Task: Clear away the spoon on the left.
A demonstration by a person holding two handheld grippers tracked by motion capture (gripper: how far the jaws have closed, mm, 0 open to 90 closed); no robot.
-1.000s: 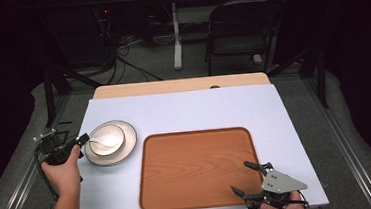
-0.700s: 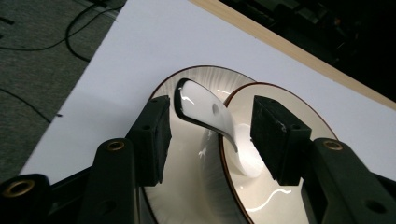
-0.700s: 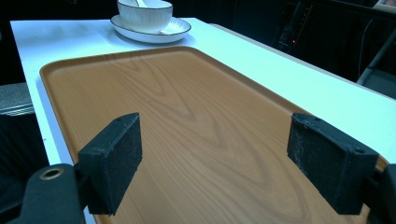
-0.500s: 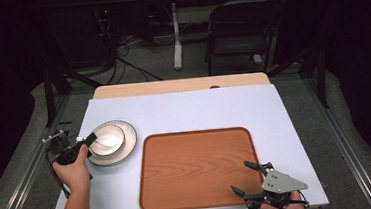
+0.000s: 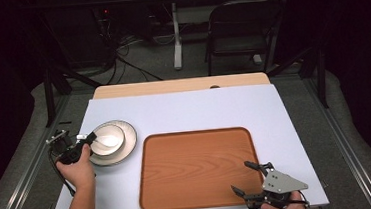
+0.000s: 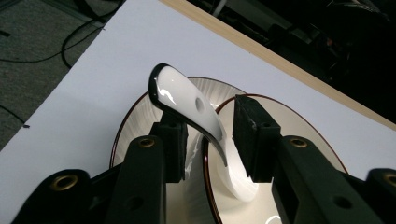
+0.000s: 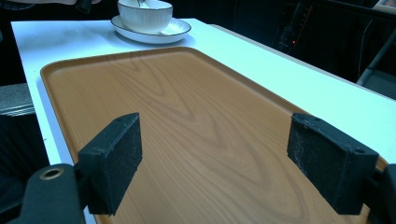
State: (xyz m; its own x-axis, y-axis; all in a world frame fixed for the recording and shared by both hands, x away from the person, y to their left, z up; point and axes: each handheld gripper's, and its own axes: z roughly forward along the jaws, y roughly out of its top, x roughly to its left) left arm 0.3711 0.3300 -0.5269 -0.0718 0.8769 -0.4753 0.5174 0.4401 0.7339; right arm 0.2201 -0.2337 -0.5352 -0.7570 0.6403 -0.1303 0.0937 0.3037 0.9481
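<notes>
A white bowl (image 5: 107,138) stands on a ribbed white plate (image 5: 129,144) at the table's left. A white spoon (image 6: 187,100) leans in the bowl with its handle up over the rim. My left gripper (image 5: 88,138) is at the bowl's left rim. Its jaws have just been closing, and the spoon handle lies between them. In the left gripper view one pad (image 6: 170,135) is against the handle, and a gap remains before the other pad (image 6: 252,135). My right gripper (image 5: 244,177) stands open over the near right corner of the wooden tray (image 5: 198,168), holding nothing.
The brown tray (image 7: 187,107) has nothing on it and takes up the table's middle and right. Bare white tabletop (image 5: 184,109) runs behind it to a wooden strip at the far edge. A chair and cables stand on the floor beyond.
The left gripper has edged right to the bowl's rim and its jaws have narrowed around the spoon handle. The right gripper has stayed where it was.
</notes>
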